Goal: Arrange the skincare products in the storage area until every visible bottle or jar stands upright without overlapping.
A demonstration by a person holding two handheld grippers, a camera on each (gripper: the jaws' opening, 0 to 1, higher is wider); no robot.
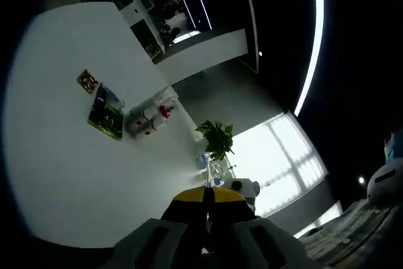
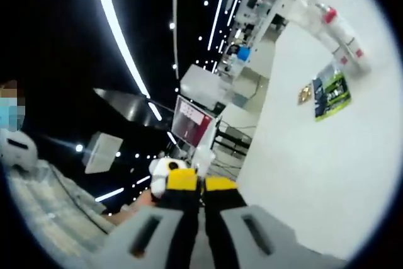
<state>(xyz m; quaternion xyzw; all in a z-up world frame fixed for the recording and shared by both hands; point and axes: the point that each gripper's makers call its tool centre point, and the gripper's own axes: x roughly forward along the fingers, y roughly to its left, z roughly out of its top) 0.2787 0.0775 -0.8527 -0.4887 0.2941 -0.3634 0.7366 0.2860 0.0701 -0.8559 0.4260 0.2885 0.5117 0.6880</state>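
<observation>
Both grippers are tipped steeply up and rolled, their cameras looking at a white wall and dark ceiling rather than at any work surface.

Left gripper view: left gripper point(image 1: 208, 201) rises from the bottom edge, yellow-capped tips pressed together with only a thin seam between them, nothing held. Beyond it, a white wall point(image 1: 69, 155) carrying a green poster point(image 1: 106, 113) and a small framed picture point(image 1: 87, 80). Just beside the poster, a wall-mounted white unit with red parts point(image 1: 151, 116). Potted plant point(image 1: 216, 139) near a bright window point(image 1: 286, 155). Curved ceiling light strip point(image 1: 313, 36) at upper right.

Right gripper view: right gripper point(image 2: 201, 184) likewise shows yellow tips side by side, jaws closed on nothing. Green poster point(image 2: 331, 96) and white unit point(image 2: 334, 29) appear on the wall to the right. A person's patterned sleeve point(image 2: 44, 206) lies at lower left. A red-and-white screen point(image 2: 192, 124) stands behind the tips.

Skincare bottles or jars: cannot locate them; storage area not identifiable.
</observation>
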